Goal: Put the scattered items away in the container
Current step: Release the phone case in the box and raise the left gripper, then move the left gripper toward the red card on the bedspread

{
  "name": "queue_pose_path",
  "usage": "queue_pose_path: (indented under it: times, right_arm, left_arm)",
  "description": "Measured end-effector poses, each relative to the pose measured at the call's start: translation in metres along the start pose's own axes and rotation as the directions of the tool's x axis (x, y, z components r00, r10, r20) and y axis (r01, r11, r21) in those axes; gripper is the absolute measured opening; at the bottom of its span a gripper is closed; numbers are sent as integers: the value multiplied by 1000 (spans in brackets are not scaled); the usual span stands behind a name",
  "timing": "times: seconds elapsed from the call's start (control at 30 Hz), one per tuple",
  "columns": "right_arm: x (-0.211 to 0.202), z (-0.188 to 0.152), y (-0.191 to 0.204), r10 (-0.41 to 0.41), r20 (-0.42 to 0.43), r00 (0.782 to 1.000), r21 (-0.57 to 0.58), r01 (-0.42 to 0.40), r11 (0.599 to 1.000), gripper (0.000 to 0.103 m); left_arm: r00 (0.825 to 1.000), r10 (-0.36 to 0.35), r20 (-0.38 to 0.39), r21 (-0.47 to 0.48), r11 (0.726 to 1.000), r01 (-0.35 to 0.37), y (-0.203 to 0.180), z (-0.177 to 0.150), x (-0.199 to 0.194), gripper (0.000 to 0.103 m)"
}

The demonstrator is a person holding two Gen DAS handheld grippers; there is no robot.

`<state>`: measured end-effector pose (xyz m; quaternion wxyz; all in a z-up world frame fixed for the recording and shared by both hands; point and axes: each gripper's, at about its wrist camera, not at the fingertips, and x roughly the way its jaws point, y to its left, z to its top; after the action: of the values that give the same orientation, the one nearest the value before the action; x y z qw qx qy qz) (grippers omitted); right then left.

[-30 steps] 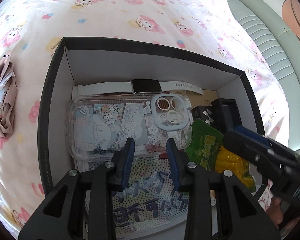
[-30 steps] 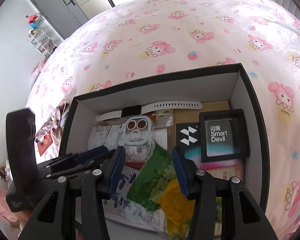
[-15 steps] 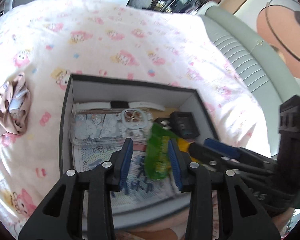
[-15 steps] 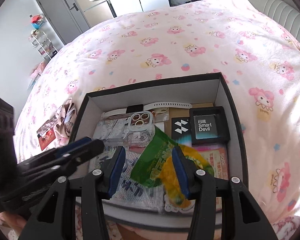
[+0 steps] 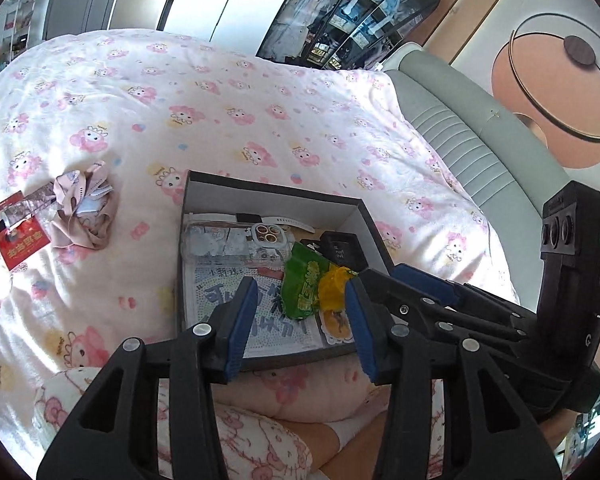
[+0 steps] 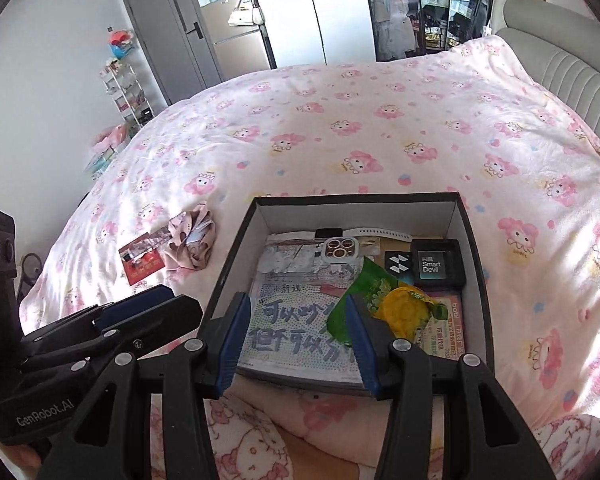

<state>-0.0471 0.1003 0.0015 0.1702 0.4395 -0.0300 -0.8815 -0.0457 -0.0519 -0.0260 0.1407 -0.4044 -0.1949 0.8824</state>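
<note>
Open black box (image 6: 474, 264) with white inner walls, set on a bed (image 6: 380, 136) covered in pink cartoon-print fabric. Inside the box: a white-strapped smartwatch (image 6: 364, 233) along the far wall, a clear phone case (image 6: 300, 260) with a white camera ring just in front of it, a dotted sheet with handwritten characters (image 6: 296, 328) filling the near left floor, a green-and-yellow snack packet (image 6: 384, 300) lying across the middle, and a black "Smart Devil" case (image 6: 436, 266) at the far right. Outside the box, well apart to its left on the bed: a crumpled pale pink cloth (image 6: 190, 246) touching a red card (image 6: 144, 266) — both not yet in the container. Left gripper (image 5: 300, 320) above the near edge of the box, blue-padded jaws opening, nothing between them, packet and sheet visible through the gap far below. Right gripper (image 6: 296, 340) likewise above the near rim, jaws roughly half apart and empty. Each gripper's body visible at the edge of the other's view — side by side, not touching. Pink patterned fabric bunched below the box's near side.
</note>
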Motion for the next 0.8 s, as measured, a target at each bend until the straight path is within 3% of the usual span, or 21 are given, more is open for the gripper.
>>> queue_pose_path:
  times: [0.2,0.33,0.47,0.57,0.7,0.8]
  right_arm:
    - [2,-9,33,38,-19,999,-73,-39,997,45]
    - [20,-12,58,100,-80,992,-110,-108,988,45]
    - [53,-12,88,245,-190,951,-87,-265,960,45]
    - [72,-12,121,249,-218,944,-126,-280,952,45]
    - [99,-7,162,281,-283,917,-168,-335,927,45]
    - [127,0,183,343,-377,860,-123,-414,902,45]
  left_arm:
    - [999,39,17,-41,998,-38,25,-18,-25,46]
    - [997,69,37,-99,993,-65,55,-30,-39,46]
    - [993,102,66,-171,981,-89,93,-36,-59,46]
    - [988,137,75,-220,969,-117,124,-40,-71,46]
    - [983,152,102,-291,949,-117,165,-43,-83,46]
    - [979,165,120,-301,946,-123,189,-35,-90,46]
